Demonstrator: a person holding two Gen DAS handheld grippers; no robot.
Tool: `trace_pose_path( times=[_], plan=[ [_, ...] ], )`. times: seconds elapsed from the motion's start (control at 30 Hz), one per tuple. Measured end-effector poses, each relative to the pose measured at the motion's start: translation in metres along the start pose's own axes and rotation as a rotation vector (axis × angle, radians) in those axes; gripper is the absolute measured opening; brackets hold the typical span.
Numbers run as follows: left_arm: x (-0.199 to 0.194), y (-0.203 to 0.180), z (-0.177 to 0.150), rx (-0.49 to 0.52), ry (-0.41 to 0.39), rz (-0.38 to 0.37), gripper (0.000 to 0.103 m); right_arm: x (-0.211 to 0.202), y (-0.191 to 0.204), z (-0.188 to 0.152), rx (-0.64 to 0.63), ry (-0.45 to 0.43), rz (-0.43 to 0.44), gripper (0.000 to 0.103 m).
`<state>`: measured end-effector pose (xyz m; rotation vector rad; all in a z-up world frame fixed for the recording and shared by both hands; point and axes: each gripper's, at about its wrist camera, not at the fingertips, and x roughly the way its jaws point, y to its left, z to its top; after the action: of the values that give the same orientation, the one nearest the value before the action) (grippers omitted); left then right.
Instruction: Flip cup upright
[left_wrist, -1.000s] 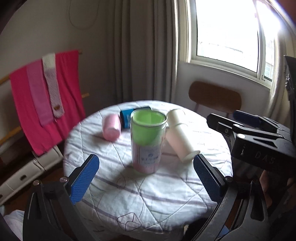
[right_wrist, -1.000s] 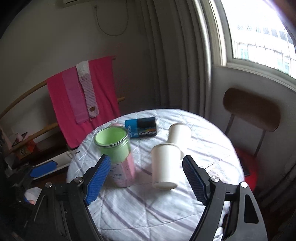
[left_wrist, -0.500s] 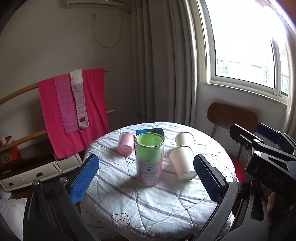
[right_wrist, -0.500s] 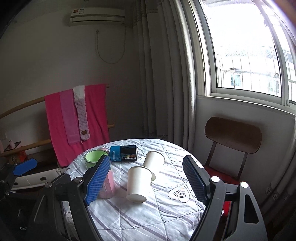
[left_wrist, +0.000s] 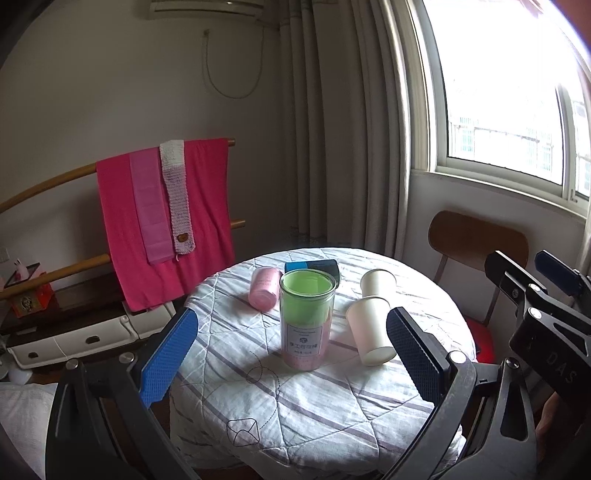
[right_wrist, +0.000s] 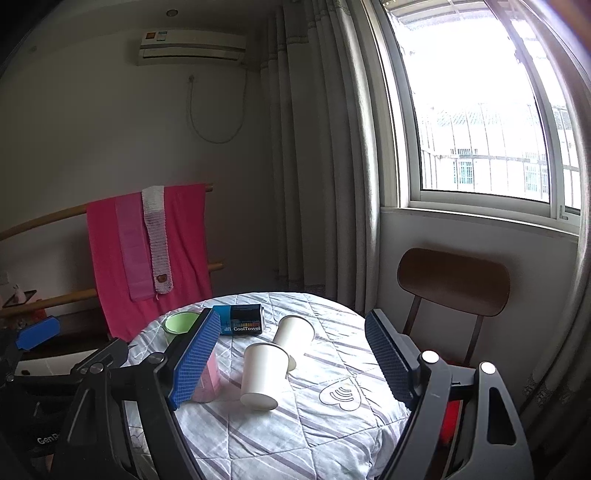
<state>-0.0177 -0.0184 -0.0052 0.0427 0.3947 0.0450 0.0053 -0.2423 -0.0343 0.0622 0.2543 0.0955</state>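
Two white paper cups stand on the round table. The near cup (left_wrist: 370, 335) (right_wrist: 264, 373) has its wide open mouth up and narrower end on the cloth. The far cup (left_wrist: 378, 283) (right_wrist: 294, 334) stands just behind it, touching or nearly so. My left gripper (left_wrist: 291, 360) is open and empty, held back from the table's near edge. My right gripper (right_wrist: 291, 363) is open and empty, also back from the table, with the cups between its fingers in view. The right gripper shows at the right edge of the left wrist view (left_wrist: 532, 295).
A tall clear jar with green inside (left_wrist: 306, 317) (right_wrist: 181, 325) stands mid-table, left of the cups. A pink roll (left_wrist: 263, 292) and a blue "CoolTowel" box (right_wrist: 242, 320) lie behind it. A wooden chair (right_wrist: 452, 282) stands at the right, a rack with pink towels (left_wrist: 162, 218) at the left.
Both grippers have pulled back and up from the table, so the table and cups look smaller and farther. The cups and jar have not moved. Both grippers stay open.
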Motion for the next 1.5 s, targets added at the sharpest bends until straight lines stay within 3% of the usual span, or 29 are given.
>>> trace_pose_path(
  times=[0.57, 1.03, 1.5],
  plan=[
    [0.043, -0.024, 0.035, 0.036, 0.079, 0.073, 0.103, 0.050, -0.022, 0.015, 0.024, 0.111, 0.013, 0.083],
    [0.075, -0.045, 0.041, 0.058, 0.124, 0.087, 0.103, 0.082, -0.042, 0.012, 0.048, 0.164, 0.033, 0.083],
    [0.058, -0.037, 0.046, -0.013, 0.032, 0.098, 0.103, 0.067, -0.038, 0.021, -0.001, 0.040, 0.098, 0.083]
  ],
)
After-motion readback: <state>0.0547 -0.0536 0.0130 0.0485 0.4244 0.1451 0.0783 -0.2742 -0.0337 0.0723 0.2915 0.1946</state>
